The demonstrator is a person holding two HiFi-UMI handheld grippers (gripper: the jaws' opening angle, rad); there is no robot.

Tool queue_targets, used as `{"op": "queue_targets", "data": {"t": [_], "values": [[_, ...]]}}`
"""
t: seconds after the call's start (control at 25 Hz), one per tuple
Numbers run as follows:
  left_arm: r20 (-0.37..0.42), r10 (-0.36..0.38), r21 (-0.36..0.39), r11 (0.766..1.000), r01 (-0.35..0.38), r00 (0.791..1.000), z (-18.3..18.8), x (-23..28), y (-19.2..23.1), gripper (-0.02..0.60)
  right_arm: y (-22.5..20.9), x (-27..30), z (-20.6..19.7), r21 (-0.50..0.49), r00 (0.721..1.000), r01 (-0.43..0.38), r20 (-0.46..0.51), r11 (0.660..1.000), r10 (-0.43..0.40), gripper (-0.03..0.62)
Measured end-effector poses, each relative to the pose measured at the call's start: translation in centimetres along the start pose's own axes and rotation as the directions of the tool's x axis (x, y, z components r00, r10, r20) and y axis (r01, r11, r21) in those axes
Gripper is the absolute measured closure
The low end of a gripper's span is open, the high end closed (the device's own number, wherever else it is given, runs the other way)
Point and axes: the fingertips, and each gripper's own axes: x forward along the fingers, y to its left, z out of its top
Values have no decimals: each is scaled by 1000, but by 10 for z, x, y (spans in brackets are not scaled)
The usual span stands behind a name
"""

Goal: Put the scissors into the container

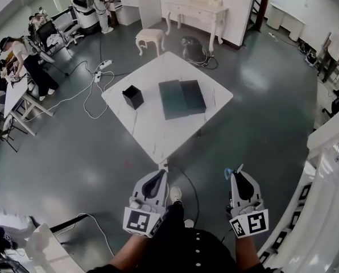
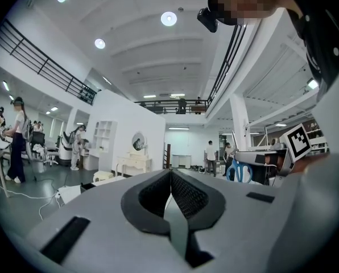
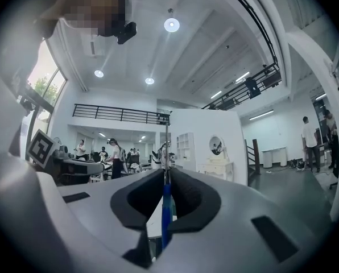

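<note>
The black square container (image 1: 133,96) stands upright on the left part of the white table (image 1: 152,132), well ahead of both grippers. My right gripper (image 1: 238,175) is held low, off the table's near corner, shut on the scissors (image 1: 232,170). In the right gripper view the blue handle (image 3: 166,209) is clamped between the pads and the metal blade (image 3: 166,147) points straight up past the tips. My left gripper (image 1: 160,175) hangs beside it with its pads (image 2: 184,192) pressed together on nothing. The scissors' blue handle (image 2: 240,171) also shows in the left gripper view, at the right.
Two dark grey flat slabs (image 1: 182,98) lie side by side in the table's middle. White cables and a power strip (image 1: 98,75) trail on the grey floor to the left. People work at desks (image 1: 16,95) far left. A white railing (image 1: 329,169) runs along the right.
</note>
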Motion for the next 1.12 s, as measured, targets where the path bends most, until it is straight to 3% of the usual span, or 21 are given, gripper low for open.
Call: {"op": "queue_targets", "data": {"t": [1.12], "values": [[1, -33, 13, 999, 33, 999, 27, 201, 149, 555, -75, 238, 0, -22, 1000, 14, 16, 1000, -13, 548]]}}
